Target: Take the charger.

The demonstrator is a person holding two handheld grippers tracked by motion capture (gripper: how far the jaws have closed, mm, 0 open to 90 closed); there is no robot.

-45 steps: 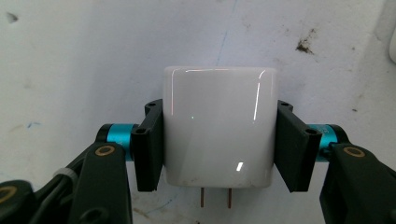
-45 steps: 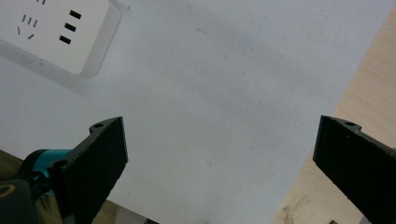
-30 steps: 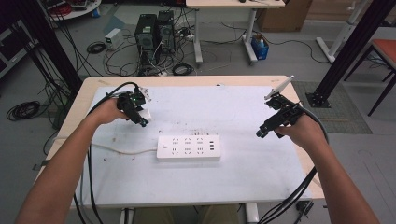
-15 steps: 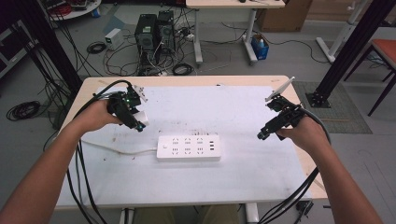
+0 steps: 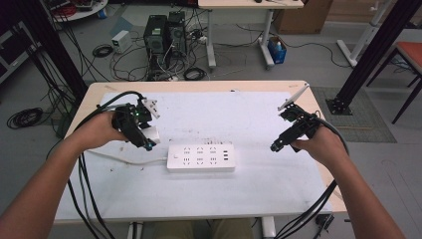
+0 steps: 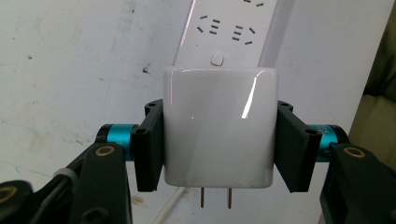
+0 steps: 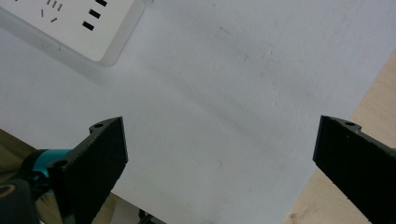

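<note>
The person's left forearm (image 5: 54, 179) reaches in from the lower left, its hand (image 5: 102, 130) wrapped around the left gripper (image 5: 147, 138), whose jaws are clamped flat against two opposite sides of a white plug adapter (image 6: 219, 126); the right forearm (image 5: 363, 199) comes in from the lower right, its hand (image 5: 323, 144) holding the right gripper (image 5: 276, 147), pointed down and leftward, jaws spread wide with nothing between them.

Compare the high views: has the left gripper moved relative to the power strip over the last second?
Yes. The left gripper, clamped on the white charger, has come down toward the power strip's left end.
</note>
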